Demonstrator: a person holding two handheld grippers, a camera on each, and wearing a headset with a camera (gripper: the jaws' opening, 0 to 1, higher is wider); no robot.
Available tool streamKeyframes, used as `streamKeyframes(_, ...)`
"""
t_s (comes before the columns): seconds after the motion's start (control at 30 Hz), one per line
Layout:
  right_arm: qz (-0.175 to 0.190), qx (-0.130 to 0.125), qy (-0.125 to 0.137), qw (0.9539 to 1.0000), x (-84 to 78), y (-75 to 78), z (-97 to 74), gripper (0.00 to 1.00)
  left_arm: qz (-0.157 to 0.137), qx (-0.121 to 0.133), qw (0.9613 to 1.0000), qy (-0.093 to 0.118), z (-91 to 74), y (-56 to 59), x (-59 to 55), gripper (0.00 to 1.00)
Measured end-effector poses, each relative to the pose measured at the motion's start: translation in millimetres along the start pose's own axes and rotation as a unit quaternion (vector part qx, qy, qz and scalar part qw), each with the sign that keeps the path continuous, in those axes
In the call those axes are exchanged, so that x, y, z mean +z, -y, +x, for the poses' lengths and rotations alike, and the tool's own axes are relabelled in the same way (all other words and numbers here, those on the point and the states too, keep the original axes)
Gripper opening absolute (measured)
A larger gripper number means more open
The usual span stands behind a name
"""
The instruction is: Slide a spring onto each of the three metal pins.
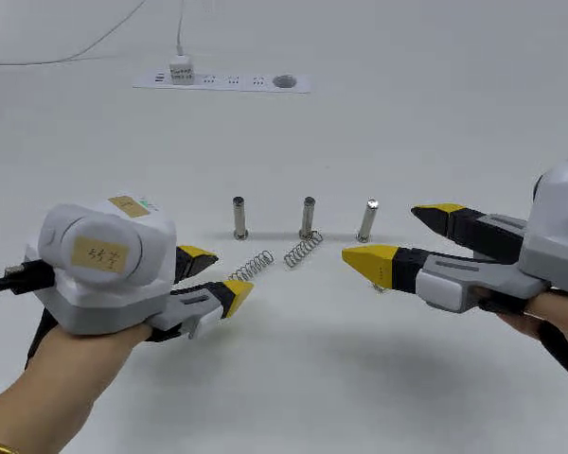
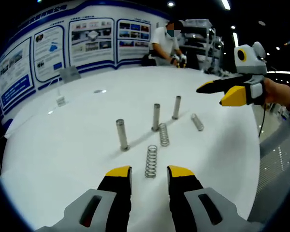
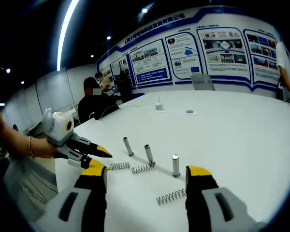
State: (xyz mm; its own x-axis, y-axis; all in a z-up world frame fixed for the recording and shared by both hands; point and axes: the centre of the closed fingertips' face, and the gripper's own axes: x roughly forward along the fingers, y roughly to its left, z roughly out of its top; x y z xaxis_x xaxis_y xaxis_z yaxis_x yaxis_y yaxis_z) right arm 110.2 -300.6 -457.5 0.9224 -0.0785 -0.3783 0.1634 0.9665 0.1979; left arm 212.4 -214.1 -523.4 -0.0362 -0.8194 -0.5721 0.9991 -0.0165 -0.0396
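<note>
Three metal pins stand upright in a row on the white table: left pin [image 1: 239,218], middle pin [image 1: 308,218], right pin [image 1: 367,219]. All three are bare. Two springs lie flat in front of them, one [image 1: 252,266] near the left pin and one [image 1: 303,250] by the middle pin. A third spring [image 3: 171,196] lies just ahead of my right gripper [image 1: 386,234], which hovers open beside the right pin. My left gripper [image 1: 218,272] is open and empty, its tips close to the nearest spring [image 2: 151,161].
A white power strip [image 1: 222,81] with a plugged charger lies at the back of the table, and a cable trails off to the left. People stand at the table's far side [image 2: 166,43], and wall posters hang behind them.
</note>
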Motion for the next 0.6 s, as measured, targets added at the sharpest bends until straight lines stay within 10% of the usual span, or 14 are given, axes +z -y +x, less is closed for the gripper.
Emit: streamKeyframes(0.6, 0.008, 0.008, 0.006, 0.9999, -9.5, -7.2, -9.3, 0.75, 0.019, -0.020, 0.9994, -0.023, 12.3, 4.9, -10.7, 0.18)
